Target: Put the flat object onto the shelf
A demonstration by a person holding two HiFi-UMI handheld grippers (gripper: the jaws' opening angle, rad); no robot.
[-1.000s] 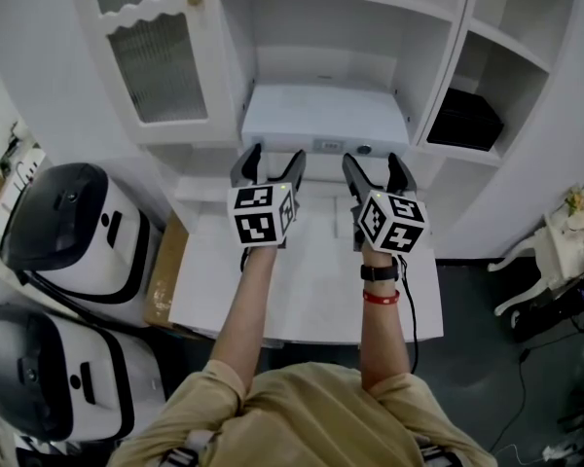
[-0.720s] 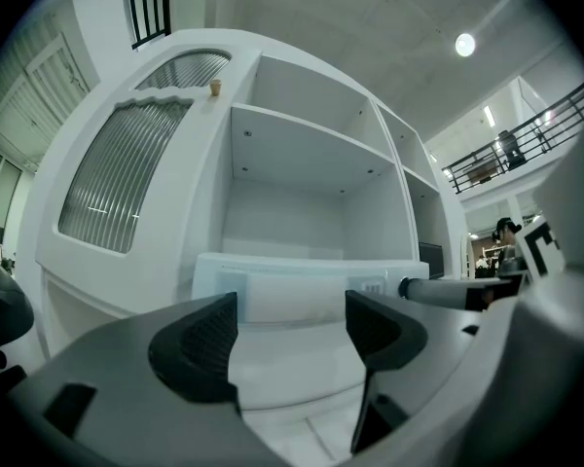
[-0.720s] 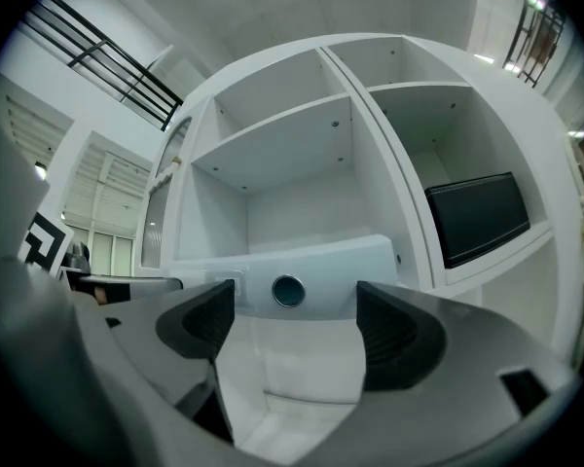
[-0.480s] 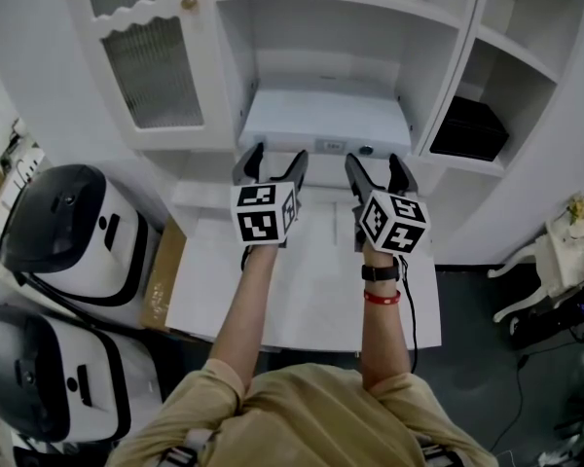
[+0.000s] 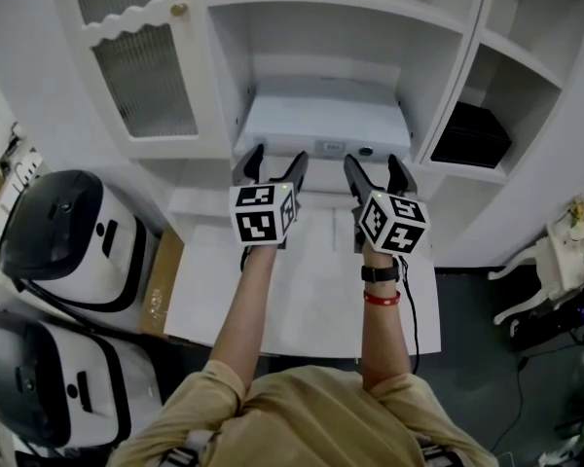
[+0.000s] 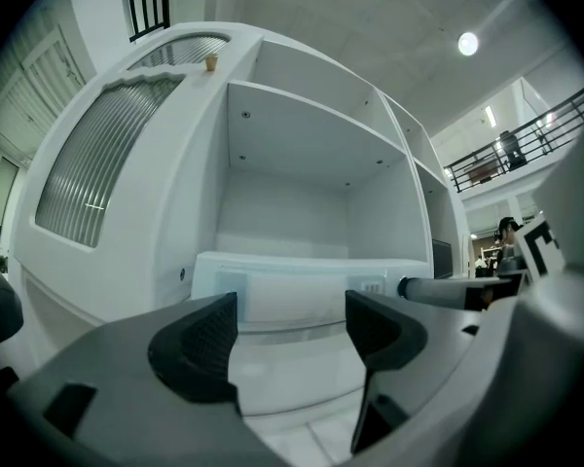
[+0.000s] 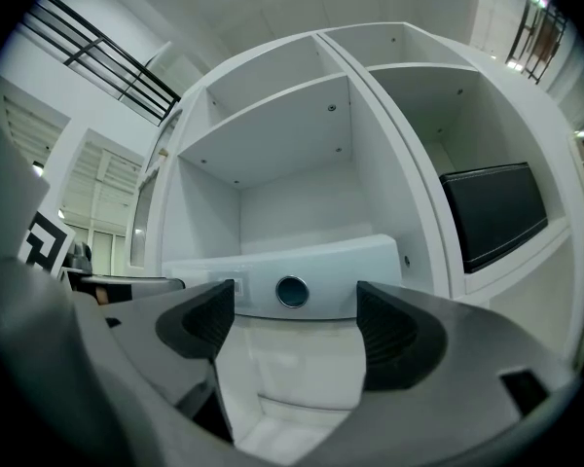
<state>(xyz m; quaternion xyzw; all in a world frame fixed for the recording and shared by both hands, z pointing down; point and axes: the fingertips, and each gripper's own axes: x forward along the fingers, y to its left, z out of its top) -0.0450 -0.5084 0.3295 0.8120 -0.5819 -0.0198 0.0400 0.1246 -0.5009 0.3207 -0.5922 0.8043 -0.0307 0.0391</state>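
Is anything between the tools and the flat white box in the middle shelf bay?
Nothing visible: the open left tool and open right tool directly face the front edge of the flat white box.

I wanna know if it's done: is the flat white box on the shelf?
On the shelf. The flat white box lies in the middle compartment; left claw and right claw stand open, off it.

The premises read as a test or demonstration hall in a large industrial-type building. The left gripper view shows a high concrete ceiling [image 6: 370, 17] with a round lamp [image 6: 467, 43] and a railed upper gallery [image 6: 526, 139]. In the head view, a white shelf unit [image 5: 224, 66] with a ribbed-glass door [image 5: 146, 81] stands behind a white table [image 5: 302, 300]. Two black-and-white machine housings [image 5: 63, 227] sit beside them on the dark floor [image 5: 477, 358].
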